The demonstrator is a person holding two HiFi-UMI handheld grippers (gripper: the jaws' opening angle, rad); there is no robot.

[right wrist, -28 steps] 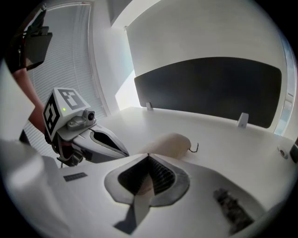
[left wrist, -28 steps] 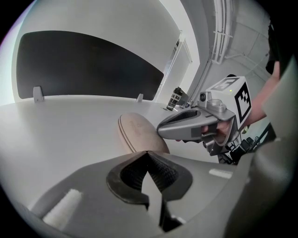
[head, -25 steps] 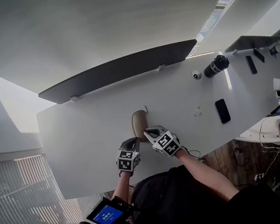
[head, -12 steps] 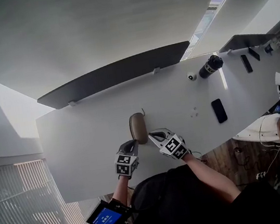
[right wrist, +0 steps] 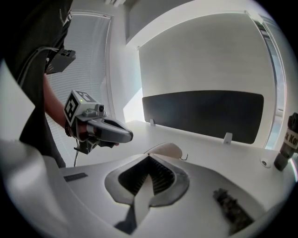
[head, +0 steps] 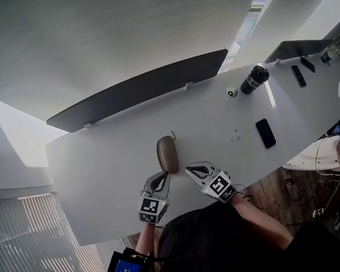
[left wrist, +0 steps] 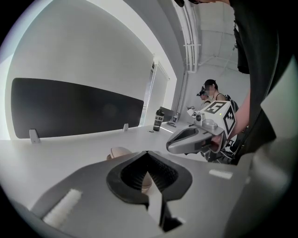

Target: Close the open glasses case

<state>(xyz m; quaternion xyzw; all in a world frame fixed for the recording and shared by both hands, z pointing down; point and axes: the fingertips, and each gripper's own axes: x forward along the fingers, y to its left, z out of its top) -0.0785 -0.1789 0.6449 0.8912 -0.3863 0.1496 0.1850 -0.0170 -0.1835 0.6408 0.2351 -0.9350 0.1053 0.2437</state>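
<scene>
Near the front edge of the white worktop (head: 99, 175), the tan glasses case (head: 167, 155) lies flat with its lid down. Left gripper (head: 159, 179) and right gripper (head: 194, 171) hover just short of it, not touching, both with jaws pressed together on nothing. Black phone (head: 265, 133) lies well off to the right.

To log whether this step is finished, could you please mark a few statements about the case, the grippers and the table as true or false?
1. The glasses case lies closed on the table. True.
2. The left gripper is clamped on the case. False: its jaws are together on nothing, short of the case.
3. The right gripper is shut and empty. True.
4. The black bottle touches the case. False: it stands far off, near the table's back edge.
</scene>
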